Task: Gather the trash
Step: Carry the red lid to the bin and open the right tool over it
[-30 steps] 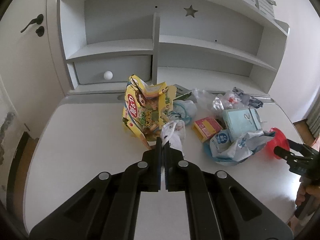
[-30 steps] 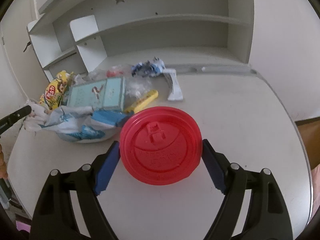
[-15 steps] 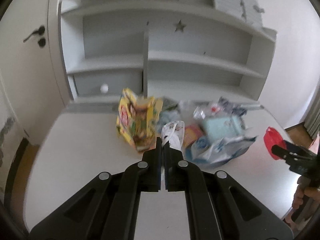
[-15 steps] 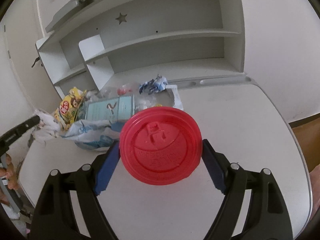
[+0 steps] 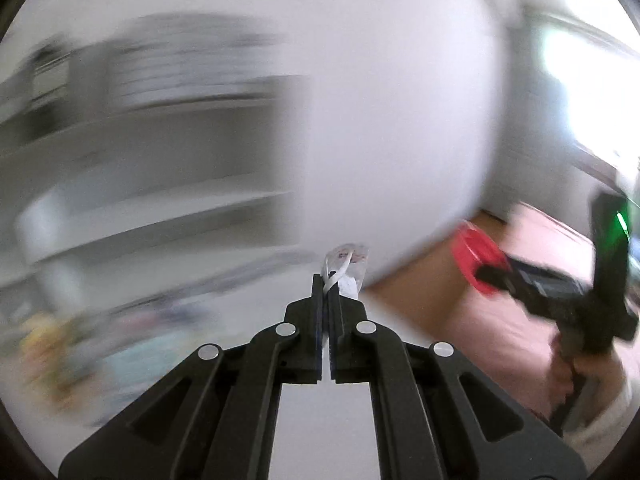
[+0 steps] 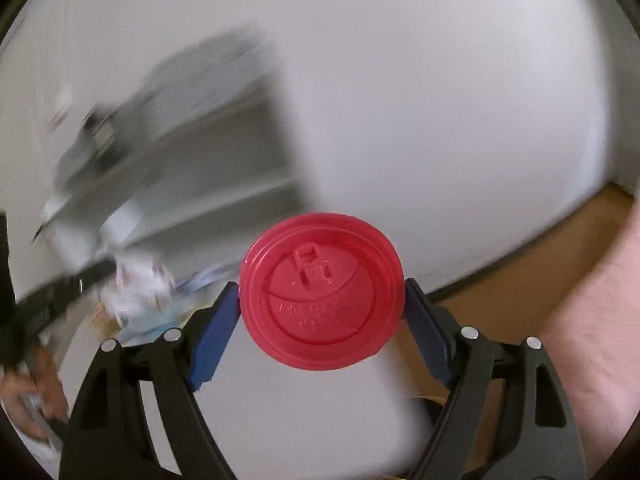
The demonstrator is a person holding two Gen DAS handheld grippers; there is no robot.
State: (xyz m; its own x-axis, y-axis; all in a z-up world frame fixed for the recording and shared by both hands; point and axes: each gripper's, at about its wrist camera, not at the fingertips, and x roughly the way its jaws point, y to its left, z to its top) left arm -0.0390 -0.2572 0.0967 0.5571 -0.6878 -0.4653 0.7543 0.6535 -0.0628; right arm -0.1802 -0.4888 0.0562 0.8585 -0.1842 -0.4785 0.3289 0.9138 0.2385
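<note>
My left gripper (image 5: 327,286) is shut on a small crumpled clear-and-white wrapper (image 5: 347,266) and holds it up in the air. My right gripper (image 6: 322,300) is shut on a round red cup lid (image 6: 322,296), pinched by its rim between the blue pads (image 6: 218,322). The lid (image 5: 478,256) and the right gripper also show at the right of the left wrist view. The wrapper (image 6: 134,288) and the left gripper show blurred at the left of the right wrist view. Both views are smeared by motion.
The white desk (image 6: 304,408) lies below, with a blurred heap of trash (image 5: 80,356) at the left. Grey shelves (image 5: 160,152) stand behind it. A white wall (image 5: 392,120) and brown floor (image 6: 500,296) lie to the right. A bright window (image 5: 592,92) is far right.
Both grippers have lifted and swung quickly to the right, away from the trash heap and shelves, still holding the wrapper and the red lid. Wall and floor have come into view.
</note>
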